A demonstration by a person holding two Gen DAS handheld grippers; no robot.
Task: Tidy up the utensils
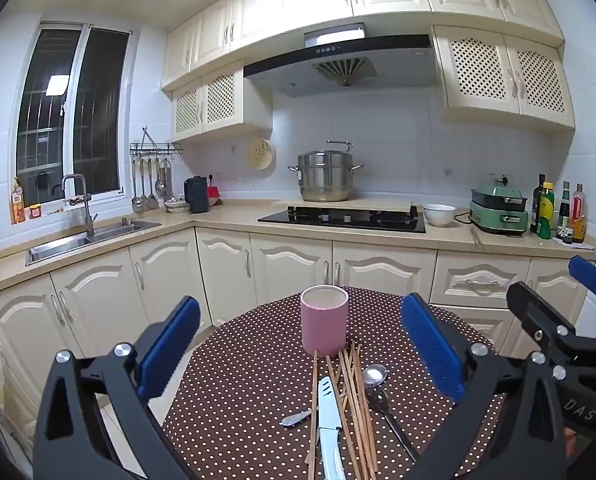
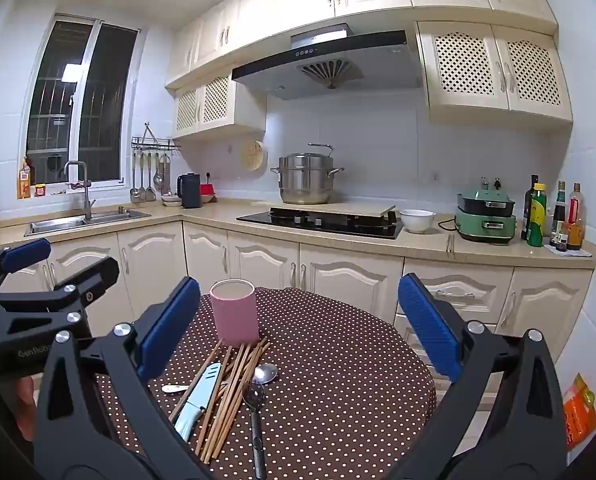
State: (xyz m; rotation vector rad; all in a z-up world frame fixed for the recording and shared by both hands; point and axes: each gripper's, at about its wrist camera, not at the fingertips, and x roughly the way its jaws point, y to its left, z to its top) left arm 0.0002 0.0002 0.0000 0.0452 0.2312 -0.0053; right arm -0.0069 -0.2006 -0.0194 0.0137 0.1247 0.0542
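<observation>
Cream cabinets [image 1: 225, 264], white tiled wall [image 1: 394, 148], dark window [image 1: 73, 112], steel sink [image 1: 85, 236].

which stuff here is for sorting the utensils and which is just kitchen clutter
For the job: pink cup, chopsticks, knife, metal spoons, small spoon.

Just lying about: steamer pot, white bowl, green cooker, bottles, kettle.

Even, cool indoor light fills both fisheye views, a ceiling lamp mirrored as a bright patch in the dark window [image 1: 71, 116], soft glare on the steel pot [image 1: 325, 176], faint shadows on the tabletop [image 1: 257, 360], straight lines bowing toward black, vignetted corners, everything fairly sharp.
</observation>
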